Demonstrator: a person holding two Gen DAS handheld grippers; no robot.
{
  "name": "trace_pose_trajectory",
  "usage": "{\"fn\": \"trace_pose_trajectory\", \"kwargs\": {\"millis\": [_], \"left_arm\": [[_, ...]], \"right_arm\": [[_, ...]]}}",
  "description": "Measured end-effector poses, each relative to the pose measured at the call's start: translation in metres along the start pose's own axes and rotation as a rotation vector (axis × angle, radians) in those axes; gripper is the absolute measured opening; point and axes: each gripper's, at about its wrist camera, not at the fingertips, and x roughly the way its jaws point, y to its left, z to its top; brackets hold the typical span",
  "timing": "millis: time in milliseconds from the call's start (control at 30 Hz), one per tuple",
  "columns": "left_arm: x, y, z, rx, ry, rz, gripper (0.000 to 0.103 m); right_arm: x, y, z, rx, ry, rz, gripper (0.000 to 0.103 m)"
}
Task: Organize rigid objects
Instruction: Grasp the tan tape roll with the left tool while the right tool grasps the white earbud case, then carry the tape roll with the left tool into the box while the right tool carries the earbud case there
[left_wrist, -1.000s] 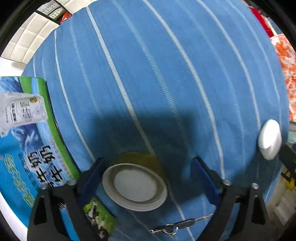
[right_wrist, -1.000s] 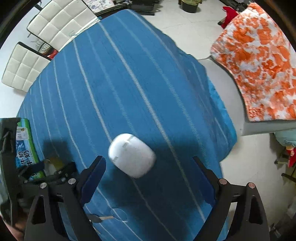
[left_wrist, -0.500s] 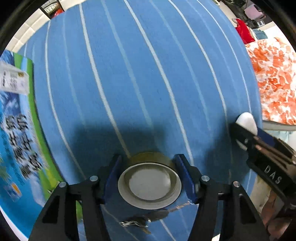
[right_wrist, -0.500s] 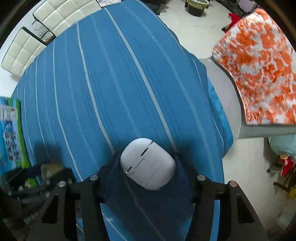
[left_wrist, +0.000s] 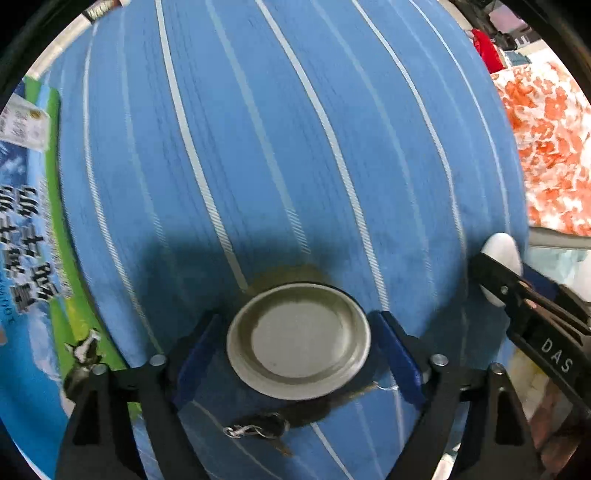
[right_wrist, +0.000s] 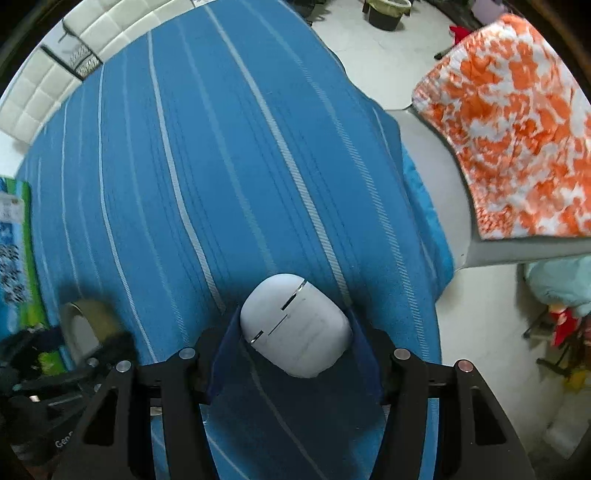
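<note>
We see our left gripper (left_wrist: 299, 354) closed in on a roll of tape (left_wrist: 298, 340), its blue pads (left_wrist: 399, 362) pressed against either side of the roll, which sits centred between the fingers with its flat round face turned toward the camera. Just below the roll, nearer the gripper's base, a small bunch of keys (left_wrist: 258, 430) lies on the blue striped cloth (left_wrist: 277, 147) in the gripper's shadow. Out to the gripper's left side lies a blue and green printed carton (left_wrist: 29, 277) with a white label near its far corner. Far off to the gripper's right, at the cloth's edge, our other gripper appears, black and marked DAS, with a white rounded thing in its grip.

Our right gripper (right_wrist: 295, 343) is clamped on that white case (right_wrist: 295, 325), a smooth rounded shell with thin dark slits across its top; it sits squarely between the blue pads (right_wrist: 227, 354), touching both, and whether it rests on the cloth (right_wrist: 221, 147) we cannot tell. To this gripper's left we see the tape roll (right_wrist: 86, 325) held in the black frame of the left gripper (right_wrist: 88, 363). Beyond the cloth's right edge, a grey seat carries an orange and white patterned fabric (right_wrist: 517, 129)
</note>
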Motion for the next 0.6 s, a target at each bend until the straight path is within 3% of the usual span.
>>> {"fn": "trace_pose_trajectory", "kwargs": {"millis": [33, 167, 400, 533, 600], "left_arm": [[-0.002, -0.007, -0.001, 0.024, -0.020, 0.042, 0.062], [-0.005, -0.020, -0.009, 0.048, -0.057, 0.062, 0.062], [-0.037, -0.024, -0.036, 0.054, -0.158, 0.048, 0.062], [-0.070, -0.017, -0.052, 0.046, -0.240, 0.020, 0.062], [-0.091, 0.005, -0.051, 0.038, -0.279, -0.005, 0.062]], "right_arm": [[0.000, 0.002, 0.000, -0.003, -0.003, -0.014, 0.060], [-0.005, 0.009, -0.005, -0.021, 0.001, -0.025, 0.060], [-0.034, 0.016, -0.017, -0.034, -0.062, -0.016, 0.060], [-0.073, 0.030, -0.027, -0.059, -0.134, 0.012, 0.060], [-0.099, 0.043, -0.035, -0.086, -0.178, 0.033, 0.059]]}}
